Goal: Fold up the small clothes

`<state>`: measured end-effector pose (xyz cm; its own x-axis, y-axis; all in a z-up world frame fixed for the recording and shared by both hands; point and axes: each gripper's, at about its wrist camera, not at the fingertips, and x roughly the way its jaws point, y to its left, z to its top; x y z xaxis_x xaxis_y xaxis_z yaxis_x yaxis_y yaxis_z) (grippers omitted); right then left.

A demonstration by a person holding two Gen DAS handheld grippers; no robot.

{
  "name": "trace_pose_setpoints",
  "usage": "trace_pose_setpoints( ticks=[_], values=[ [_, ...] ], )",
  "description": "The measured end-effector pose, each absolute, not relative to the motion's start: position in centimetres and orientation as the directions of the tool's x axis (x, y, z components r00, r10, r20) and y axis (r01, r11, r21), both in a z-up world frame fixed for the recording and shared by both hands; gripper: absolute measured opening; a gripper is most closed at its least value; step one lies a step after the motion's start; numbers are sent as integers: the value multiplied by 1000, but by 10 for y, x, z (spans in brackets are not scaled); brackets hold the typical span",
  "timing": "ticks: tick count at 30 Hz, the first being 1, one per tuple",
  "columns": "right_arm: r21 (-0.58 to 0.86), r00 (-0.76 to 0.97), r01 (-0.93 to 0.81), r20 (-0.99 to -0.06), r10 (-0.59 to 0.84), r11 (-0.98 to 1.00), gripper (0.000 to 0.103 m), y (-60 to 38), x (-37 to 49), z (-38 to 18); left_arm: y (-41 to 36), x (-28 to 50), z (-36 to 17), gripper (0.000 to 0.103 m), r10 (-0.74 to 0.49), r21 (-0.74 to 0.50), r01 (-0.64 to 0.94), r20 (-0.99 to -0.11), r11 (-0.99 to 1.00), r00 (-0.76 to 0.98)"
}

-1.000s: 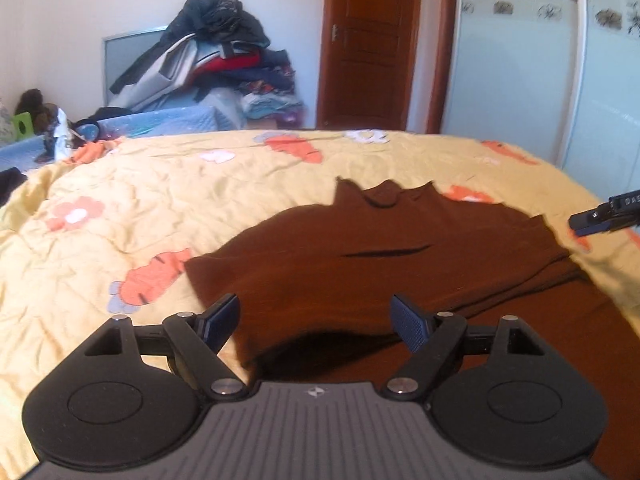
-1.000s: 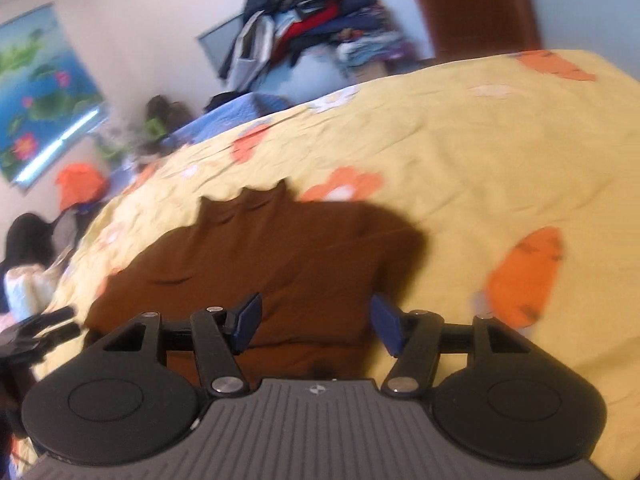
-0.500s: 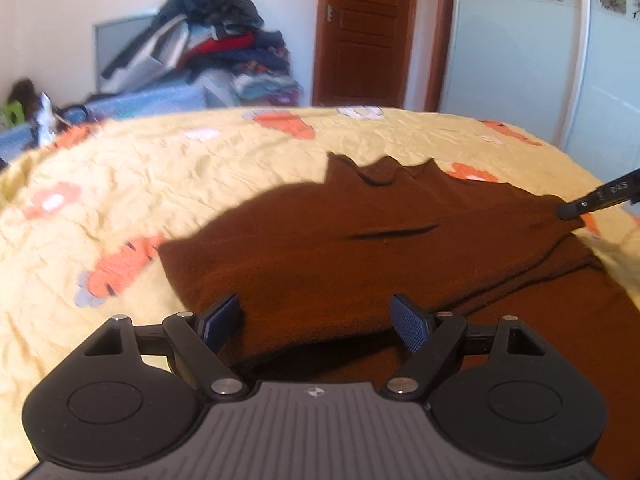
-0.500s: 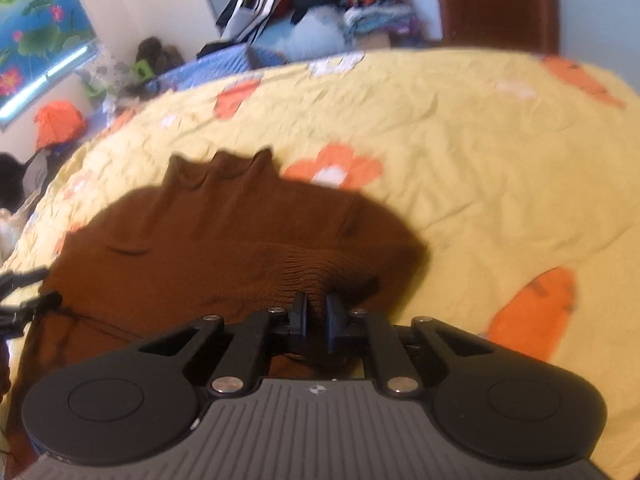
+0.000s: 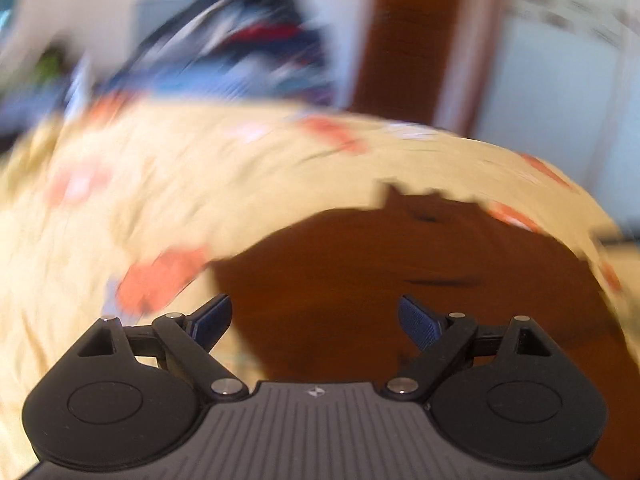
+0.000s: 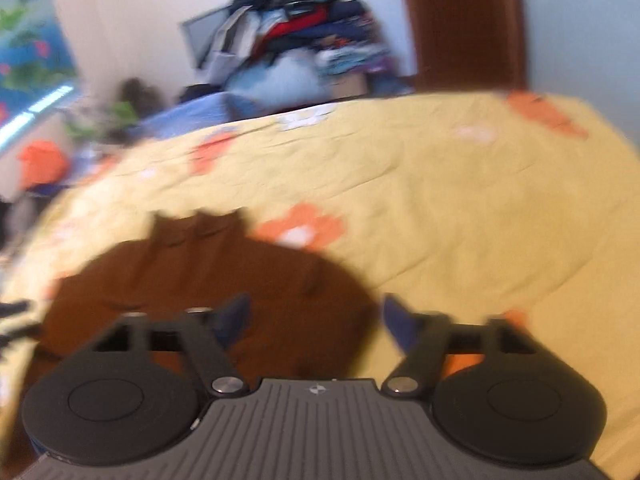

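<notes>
A brown sweater (image 5: 400, 264) lies flat on the yellow flowered bedspread (image 5: 160, 200), its collar pointing away from me. My left gripper (image 5: 314, 318) hovers over the sweater's near left edge; its jaws are opening wide and hold nothing. In the right wrist view the same sweater (image 6: 224, 276) fills the lower left. My right gripper (image 6: 316, 320) stands over its right edge, jaws opening, with cloth below them but no pad pressing on it. Both views are blurred by motion.
A heap of clothes (image 6: 296, 28) is stacked beyond the bed's far edge, beside a brown door (image 6: 464, 20). A white wardrobe (image 5: 560, 80) stands at the right. The other gripper's dark tip (image 6: 12, 320) shows at the left edge of the right wrist view.
My right gripper closed on the sweater's folded edge half a second ago and has now let go and opened. The left gripper swung left, so the sweater sits further right in its view.
</notes>
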<state>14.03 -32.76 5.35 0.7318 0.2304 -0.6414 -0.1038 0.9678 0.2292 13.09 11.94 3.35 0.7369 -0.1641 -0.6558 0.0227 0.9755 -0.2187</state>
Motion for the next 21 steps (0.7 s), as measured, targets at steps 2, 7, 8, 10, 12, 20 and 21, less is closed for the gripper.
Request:
trace_pose_setpoints(
  ticks=[2,7,8,10,12,20,21],
  values=[
    [215,707,-55,-681,190,975,84,-329,160,42,141,152,16,92,-219,-371,-71,-680,926,699],
    [268,649,-83,-716,256,960,23,-314,177,12,123,170,16,12,-124,-249,-81,-710,965,693],
    [222,650,-107,-722,237,969,18,-308,175,12,122,169,14,13,-97,-216,-81,-702,973,705],
    [221,658,-96,-718,228,971,14,-318,174,10,119,167,11,12,-89,-173,-43,-685,984,724],
    [277,662,-64,-707,248,959,14,-332,172,8,115,164,10,13,-75,-135,-23,-677,991,732],
    [365,663,-86,-674,326,927,83,-327,116,27,128,89,34,86,-141,-256,-37,-641,966,755],
    [372,652,-107,-674,347,922,80,-326,104,26,125,74,35,88,-148,-251,-18,-625,968,767]
  ],
)
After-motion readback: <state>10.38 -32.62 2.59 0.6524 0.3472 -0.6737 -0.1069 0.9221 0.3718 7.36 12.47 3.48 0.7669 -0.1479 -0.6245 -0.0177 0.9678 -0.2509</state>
